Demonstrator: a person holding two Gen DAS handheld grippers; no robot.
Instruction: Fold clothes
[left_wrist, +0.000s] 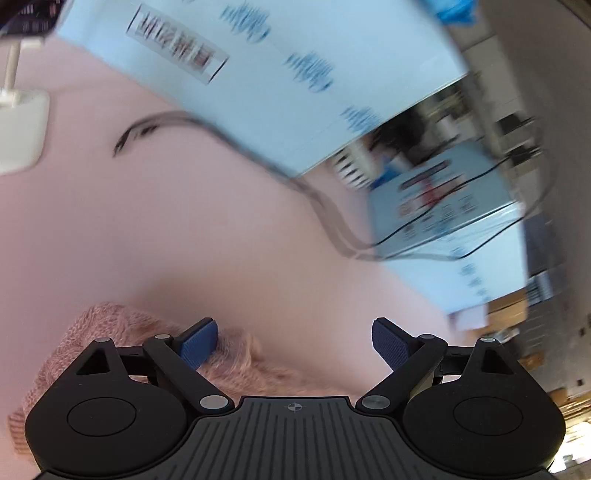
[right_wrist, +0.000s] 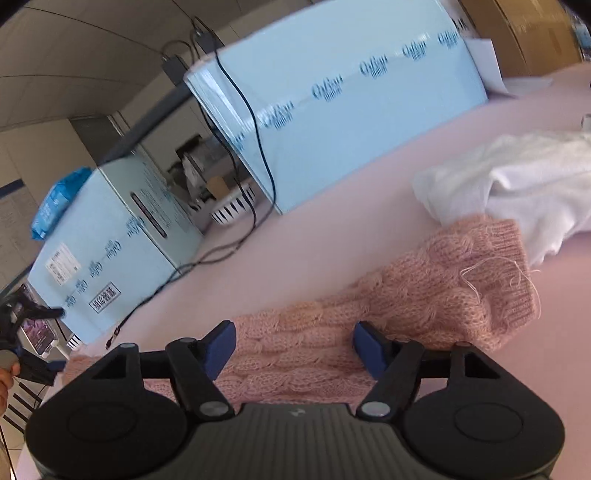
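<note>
The left gripper (left_wrist: 293, 341) is hovering with its jaws spread wide, gripping nothing; one blue pad (left_wrist: 197, 345) is hanging over the sweater (left_wrist: 122, 328), which is lying on the pink surface (left_wrist: 184, 221). The right gripper (right_wrist: 293, 349) is also standing spread, its pads to either side of a knit sleeve (right_wrist: 424, 295) below them. The sleeve's cuff is touching a white garment (right_wrist: 517, 184) near the surface's right edge. Blue boxes (right_wrist: 351, 110) are lining the far edge, with a cable (right_wrist: 236, 236) trailing beside them.
</note>
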